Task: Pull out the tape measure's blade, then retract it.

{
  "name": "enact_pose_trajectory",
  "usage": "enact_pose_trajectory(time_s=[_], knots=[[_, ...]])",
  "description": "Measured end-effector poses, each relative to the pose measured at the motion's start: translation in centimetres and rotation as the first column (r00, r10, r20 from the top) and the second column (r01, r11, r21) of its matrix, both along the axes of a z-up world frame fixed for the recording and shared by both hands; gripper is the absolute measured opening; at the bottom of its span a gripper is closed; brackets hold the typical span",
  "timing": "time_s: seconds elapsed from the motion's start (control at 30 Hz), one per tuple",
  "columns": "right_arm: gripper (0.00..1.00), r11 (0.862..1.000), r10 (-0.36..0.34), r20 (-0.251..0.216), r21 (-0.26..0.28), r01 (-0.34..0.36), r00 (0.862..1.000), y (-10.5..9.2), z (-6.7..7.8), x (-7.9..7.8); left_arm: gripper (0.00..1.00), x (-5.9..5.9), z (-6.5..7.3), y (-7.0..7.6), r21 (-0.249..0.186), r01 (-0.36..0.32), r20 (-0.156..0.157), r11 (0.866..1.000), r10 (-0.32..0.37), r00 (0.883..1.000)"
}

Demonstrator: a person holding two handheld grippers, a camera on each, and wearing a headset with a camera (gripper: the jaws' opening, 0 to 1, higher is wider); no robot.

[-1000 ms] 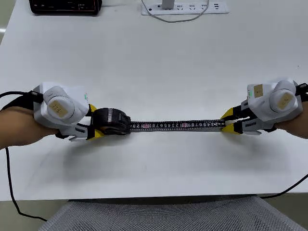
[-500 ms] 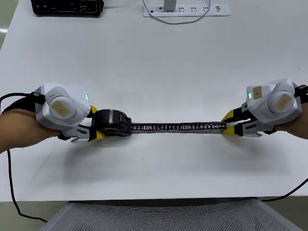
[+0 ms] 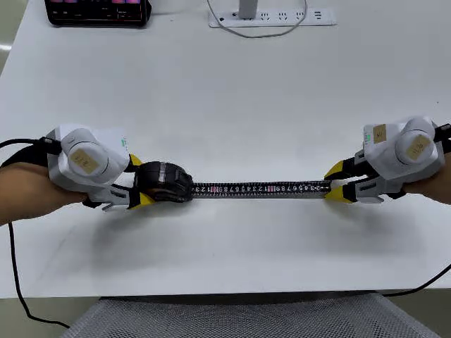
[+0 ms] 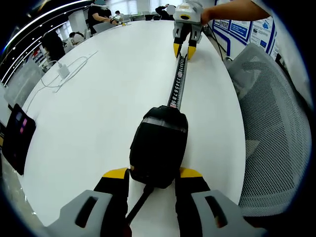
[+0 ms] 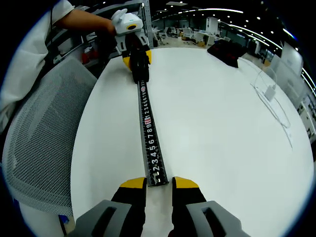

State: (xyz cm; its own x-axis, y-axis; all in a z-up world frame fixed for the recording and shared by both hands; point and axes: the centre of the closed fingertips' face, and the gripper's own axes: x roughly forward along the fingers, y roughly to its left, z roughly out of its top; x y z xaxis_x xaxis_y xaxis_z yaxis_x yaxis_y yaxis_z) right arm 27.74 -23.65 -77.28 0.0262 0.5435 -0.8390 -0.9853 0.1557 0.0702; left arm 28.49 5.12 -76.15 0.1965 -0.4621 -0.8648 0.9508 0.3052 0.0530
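Observation:
The black tape measure case (image 3: 163, 182) lies on the white table (image 3: 232, 91), with my left gripper (image 3: 141, 180) shut around its rear. In the left gripper view the case (image 4: 159, 145) sits between the yellow fingertips (image 4: 116, 174). The numbered blade (image 3: 261, 188) stretches flat to the right across the table. Its end sits between the tips of my right gripper (image 3: 335, 183), which looks shut on it. In the right gripper view the blade (image 5: 149, 128) runs away from my gripper (image 5: 159, 183) to the far left gripper (image 5: 137, 52).
A white power strip (image 3: 271, 13) with a looped cable lies at the table's far edge. A black device (image 3: 95, 10) sits at the far left. A grey mesh chair (image 3: 239, 317) stands against the near edge, and black cords trail from both hands.
The blade's drawn-out length looks the same. Both grippers hold their grips and have barely moved; the head camera has shifted slightly.

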Motion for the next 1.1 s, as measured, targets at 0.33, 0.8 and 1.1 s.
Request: enact_pose_trajectory(time_s=[0.33,0.8,1.1], knots=[[0.22,0.999,-0.041,-0.015,0.032,0.041,0.999,0.2,0.6,0.0,0.35,0.0,0.6,-0.4,-0.024,-0.009,0.003,1.0,0.009,1.0],[0.4,0.994,-0.1,0.01,0.042,0.099,0.995,0.1,1.4,-0.5,0.48,-0.1,2.0,0.1,-0.067,-0.085,0.014,0.994,0.086,0.996],[0.52,0.984,-0.167,0.032,0.069,0.165,0.985,-0.2,2.4,-0.5,0.57,-0.9,2.9,-0.2,-0.122,-0.138,0.017,0.983,0.141,0.99]])
